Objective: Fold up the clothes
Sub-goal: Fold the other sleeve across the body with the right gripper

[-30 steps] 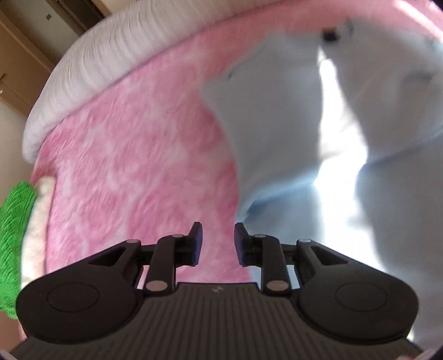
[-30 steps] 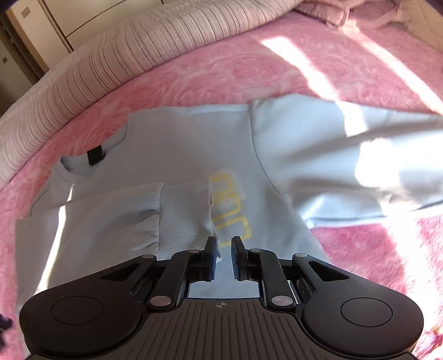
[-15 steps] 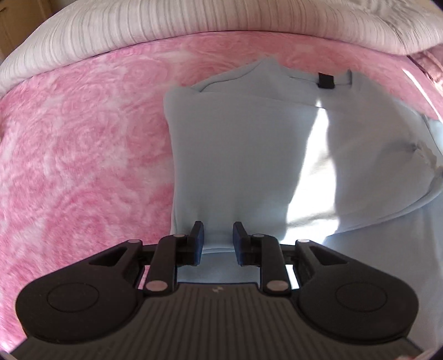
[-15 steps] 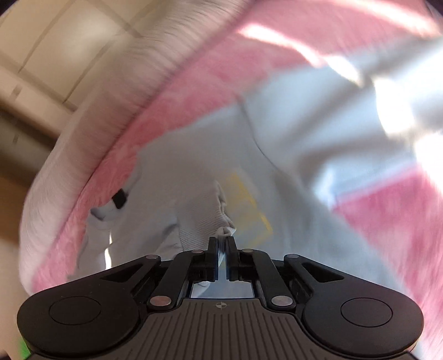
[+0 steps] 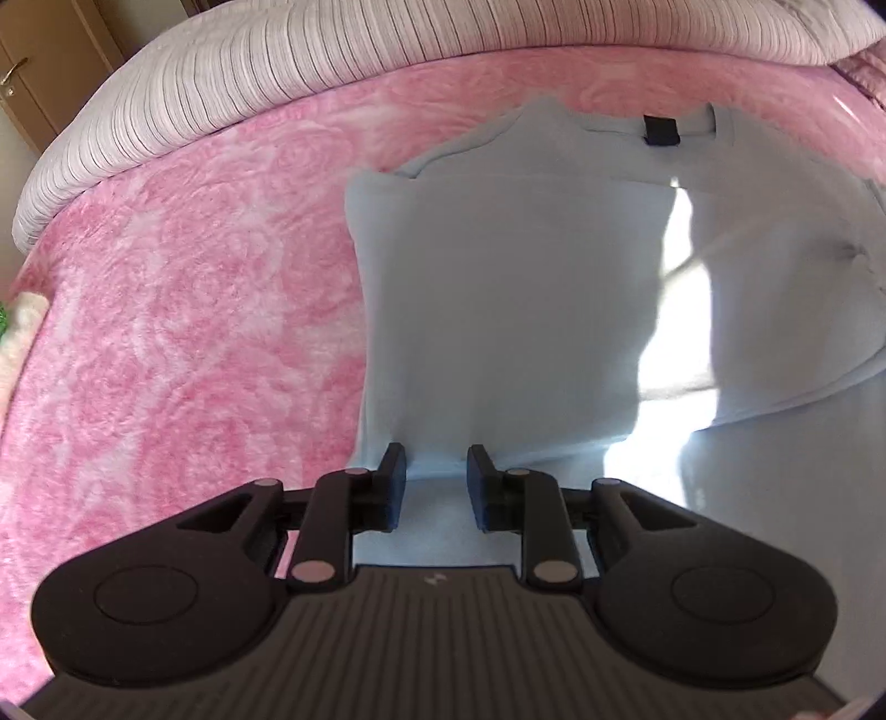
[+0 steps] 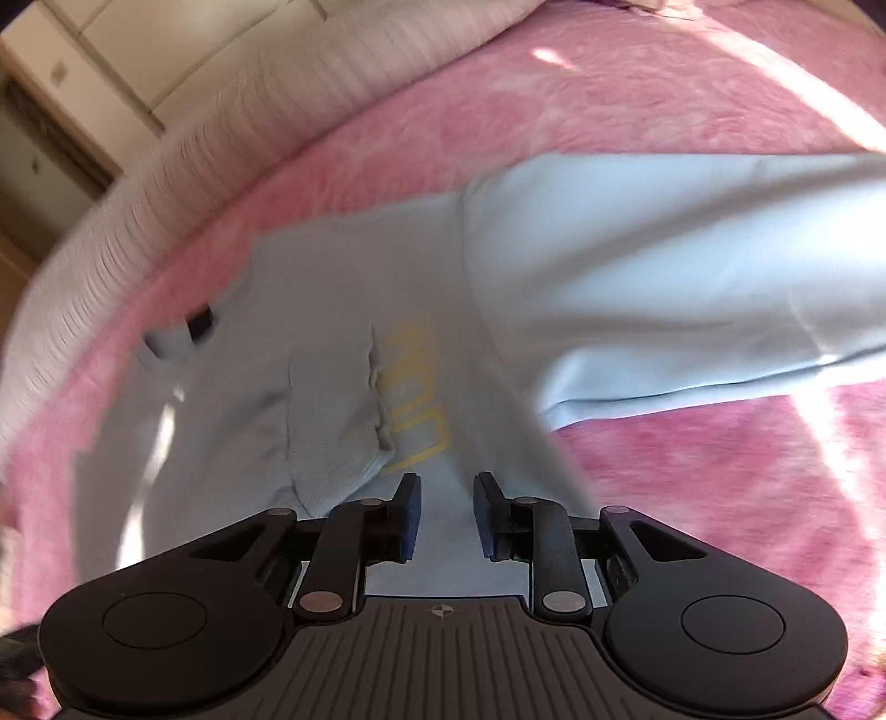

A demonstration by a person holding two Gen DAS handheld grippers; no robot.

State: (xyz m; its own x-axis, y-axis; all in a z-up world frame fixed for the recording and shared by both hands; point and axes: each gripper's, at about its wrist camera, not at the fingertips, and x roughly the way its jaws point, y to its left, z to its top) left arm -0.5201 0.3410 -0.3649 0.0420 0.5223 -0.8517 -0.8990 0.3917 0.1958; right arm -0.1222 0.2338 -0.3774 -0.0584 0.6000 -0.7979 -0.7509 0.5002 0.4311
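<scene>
A light blue sweatshirt [image 5: 498,288] lies flat on a pink blanket [image 5: 194,304], its black neck label [image 5: 660,128] at the far side. One sleeve is folded across the chest; its ribbed cuff [image 6: 338,421] rests beside a yellow print [image 6: 421,404]. The other sleeve [image 6: 664,288] stretches out to the right. My left gripper [image 5: 434,465] hovers open over the folded sleeve's near edge, pads not pressing on it. My right gripper [image 6: 446,487] is opening just right of the cuff, with nothing between its fingers.
A striped white duvet [image 5: 277,72] rolls along the far edge of the bed. Behind it stand a wooden door [image 5: 33,72] and pale cabinets [image 6: 166,44]. Pink blanket [image 6: 692,498] lies bare to the right of the sweatshirt body.
My right gripper closed on the cuff, then opened and left it on the chest. The left gripper swung from over the blanket to over the folded sleeve's edge.
</scene>
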